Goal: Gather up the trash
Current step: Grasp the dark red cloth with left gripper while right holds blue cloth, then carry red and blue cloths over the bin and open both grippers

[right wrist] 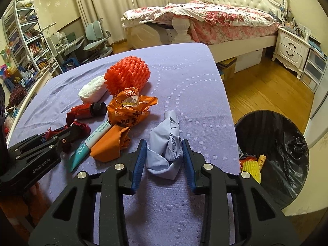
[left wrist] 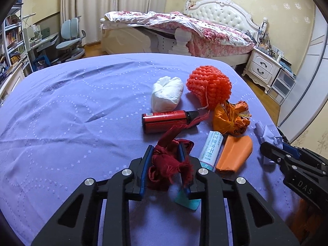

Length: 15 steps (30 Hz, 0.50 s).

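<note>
My left gripper (left wrist: pixel 166 153) is shut on a dark red frayed cloth (left wrist: pixel 170 164) on the purple-covered table (left wrist: pixel 82 112). My right gripper (right wrist: pixel 164 149) is closed around a crumpled light-blue cloth (right wrist: pixel 166 147), its pads at both sides of it. Between them lie a red bottle (left wrist: pixel 166 120), a white tube (left wrist: pixel 211 148), a folded orange piece (left wrist: pixel 235 153), a crumpled orange wrapper (left wrist: pixel 231 119), an orange foam net (left wrist: pixel 209 84) and a white paper wad (left wrist: pixel 167 93). A black-lined trash bin (right wrist: pixel 276 153) stands on the floor right of the table.
The bin holds a yellow foam net (right wrist: pixel 251 169) and other scraps. A bed (left wrist: pixel 184 32) and a white nightstand (left wrist: pixel 262 67) stand beyond the table. A desk, chair (left wrist: pixel 69 39) and bookshelf are at the far left.
</note>
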Each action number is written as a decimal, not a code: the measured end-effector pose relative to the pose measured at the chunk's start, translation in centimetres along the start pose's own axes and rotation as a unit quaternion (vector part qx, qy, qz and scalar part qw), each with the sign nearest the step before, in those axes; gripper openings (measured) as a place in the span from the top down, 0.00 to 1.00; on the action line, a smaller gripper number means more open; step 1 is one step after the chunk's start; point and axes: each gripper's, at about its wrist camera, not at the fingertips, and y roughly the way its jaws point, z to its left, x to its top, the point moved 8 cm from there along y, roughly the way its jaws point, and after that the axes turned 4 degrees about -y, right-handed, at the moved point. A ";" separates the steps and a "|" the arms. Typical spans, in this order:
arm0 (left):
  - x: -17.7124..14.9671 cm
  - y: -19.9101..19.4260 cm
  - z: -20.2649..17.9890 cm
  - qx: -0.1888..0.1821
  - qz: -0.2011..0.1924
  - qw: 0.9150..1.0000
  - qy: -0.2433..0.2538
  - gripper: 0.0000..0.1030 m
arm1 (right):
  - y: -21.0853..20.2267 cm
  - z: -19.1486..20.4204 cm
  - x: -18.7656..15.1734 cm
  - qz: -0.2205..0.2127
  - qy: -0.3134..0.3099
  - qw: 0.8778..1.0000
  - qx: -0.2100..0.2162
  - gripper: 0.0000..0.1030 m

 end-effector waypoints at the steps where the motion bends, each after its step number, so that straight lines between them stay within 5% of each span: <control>1: 0.1 -0.1 0.1 0.000 -0.002 1.000 -0.002 0.74 | -0.3 0.1 0.0 -0.004 -0.001 1.000 0.000 0.67; 15: 0.9 -3.9 -1.0 -0.018 -0.039 0.999 -0.014 0.74 | -4.0 -1.1 0.2 -0.036 0.001 0.999 -0.009 0.67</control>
